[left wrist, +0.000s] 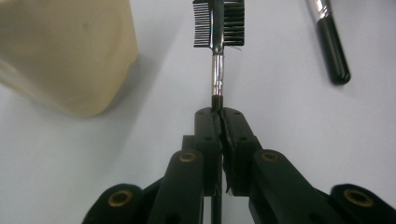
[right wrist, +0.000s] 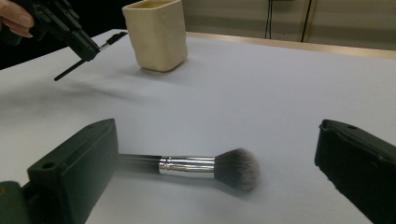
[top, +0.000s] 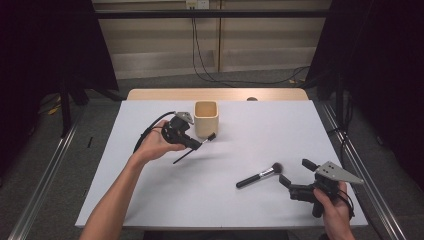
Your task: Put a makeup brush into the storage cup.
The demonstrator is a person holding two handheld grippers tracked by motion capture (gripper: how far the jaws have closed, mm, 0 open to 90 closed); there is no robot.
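The left gripper has its jaws pressed together on the handle of a slim brow brush, and the relation that matters is how that brush lies against the cream cup. In the left gripper view the brush runs straight out ahead of the jaws along their own line, its comb-and-bristle head farthest from them, and the cup stands just ahead and off to the left of the jaws, apart from the brush. From the high view the brush lies close to level, its head end beside the cup's lower front wall and its black tail trailing back below the hand, so I judge that the gripper must rise and tip the brush toward upright before it can go in through the cup's open top. The left hand is far nearer the cup than the right. The brush is thin, with a black handle, a short shiny metal neck and a small double head, fine comb teeth on one side and dark bristles on the other. The right gripper has its jaws spread wide and holds nothing; a powder brush lies on the table ahead between them, long axis crosswise, fluffy head toward the right jaw.
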